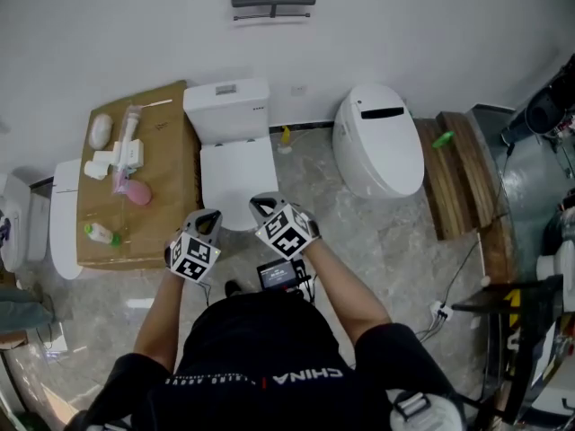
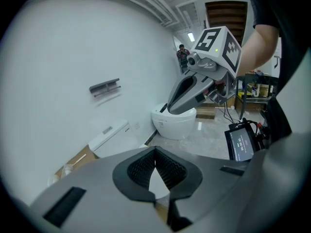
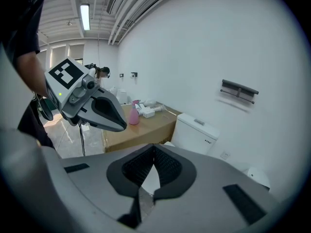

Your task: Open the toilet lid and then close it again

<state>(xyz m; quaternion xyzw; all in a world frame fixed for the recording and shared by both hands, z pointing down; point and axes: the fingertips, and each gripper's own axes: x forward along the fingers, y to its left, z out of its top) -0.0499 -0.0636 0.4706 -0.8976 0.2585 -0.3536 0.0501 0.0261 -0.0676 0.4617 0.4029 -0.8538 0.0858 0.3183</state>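
Observation:
The white square toilet stands against the far wall with its lid [image 1: 237,172] down flat and its tank [image 1: 226,106] behind. Both grippers hover side by side just in front of the bowl, touching nothing. My left gripper [image 1: 208,216] is shut and empty, near the lid's front left corner. My right gripper [image 1: 260,206] is shut and empty, at the lid's front edge. In the left gripper view the jaws [image 2: 155,165] meet, with the tank [image 2: 110,135] beyond. In the right gripper view the jaws [image 3: 154,168] meet too, before the tank [image 3: 197,132].
A cardboard box [image 1: 166,178] with a pink bottle [image 1: 137,191] and small items stands left of the toilet. A round white toilet [image 1: 379,142] stands to the right, with wooden planks [image 1: 458,173] beyond it. Another white fixture [image 1: 63,218] sits at the far left. Cables lie on the floor at right.

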